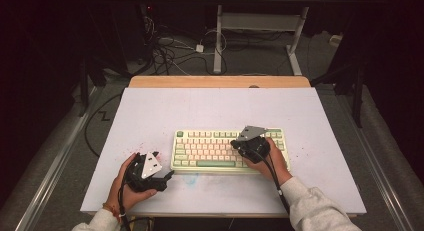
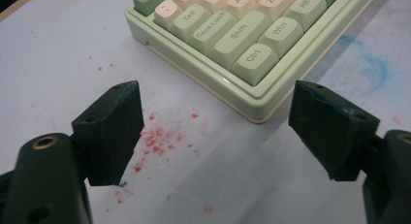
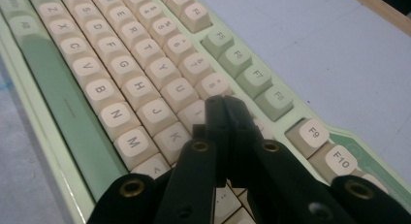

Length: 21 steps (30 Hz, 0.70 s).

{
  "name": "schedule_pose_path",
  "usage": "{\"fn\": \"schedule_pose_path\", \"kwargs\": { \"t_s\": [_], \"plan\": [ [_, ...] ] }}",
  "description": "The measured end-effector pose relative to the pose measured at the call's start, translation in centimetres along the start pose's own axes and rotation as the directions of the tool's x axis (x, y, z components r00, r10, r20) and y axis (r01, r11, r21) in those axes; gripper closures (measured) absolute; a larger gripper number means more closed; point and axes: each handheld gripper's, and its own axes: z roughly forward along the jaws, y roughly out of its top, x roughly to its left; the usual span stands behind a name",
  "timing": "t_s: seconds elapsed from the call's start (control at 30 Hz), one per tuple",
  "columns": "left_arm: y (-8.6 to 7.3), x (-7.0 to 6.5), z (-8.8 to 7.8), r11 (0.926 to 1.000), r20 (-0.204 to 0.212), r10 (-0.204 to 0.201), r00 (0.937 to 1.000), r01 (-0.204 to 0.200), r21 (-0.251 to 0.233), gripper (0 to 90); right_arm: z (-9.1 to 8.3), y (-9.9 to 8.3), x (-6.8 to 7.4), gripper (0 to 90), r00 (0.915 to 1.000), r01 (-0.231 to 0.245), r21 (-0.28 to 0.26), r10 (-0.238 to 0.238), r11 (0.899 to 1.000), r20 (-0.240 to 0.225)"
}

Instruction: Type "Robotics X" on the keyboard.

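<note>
Closed right gripper (image 3: pixel 224 105) jaws pressed together, tips over I/O keys of keyboard (image 3: pixel 121 83); legends legible in right gripper view, not from high view. Left gripper (image 2: pixel 215 122) jaws wide apart, nothing between, red specks (image 2: pixel 157 141) beneath. Right hand (image 1: pixel 270 158) arched over keyboard's right half. Keyboard (image 1: pixel 210 151) near table (image 1: pixel 150 111) front edge, centred, long axis parallel to it.

White-topped rect table w/ wood edge (image 1: pixel 150 116); pale green/cream mech keyboard (image 1: pixel 210 151) lies flat, lower centre of frame; red specks (image 2: pixel 155 141) lower left.
</note>
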Motion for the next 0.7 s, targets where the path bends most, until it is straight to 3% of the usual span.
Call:
{"fn": "schedule_pose_path", "kwargs": {
  "t_s": [0.1,0.17,0.7],
  "plan": [
    [0.0,0.0,0.1,1.0,0.003,0.002,1.0,-0.002,0.007,19.0,0.5,-0.2,-0.1,90.0,1.0,-0.002,0.041,0.002,0.999,0.002],
    [0.0,0.0,0.1,0.9999,0.003,0.008,1.0,-0.008,0.012,19.0,0.4,-0.1,-0.1,90.0,1.0,0.0,0.041,0.0,0.999,0.002],
    [0.1,0.0,0.2,0.9998,0.008,0.009,0.9999,-0.009,0.016,19.1,-2.6,0.0,-0.7,89.3,0.9996,-0.029,-0.109,0.029,0.994,-0.006]
  ]
}}
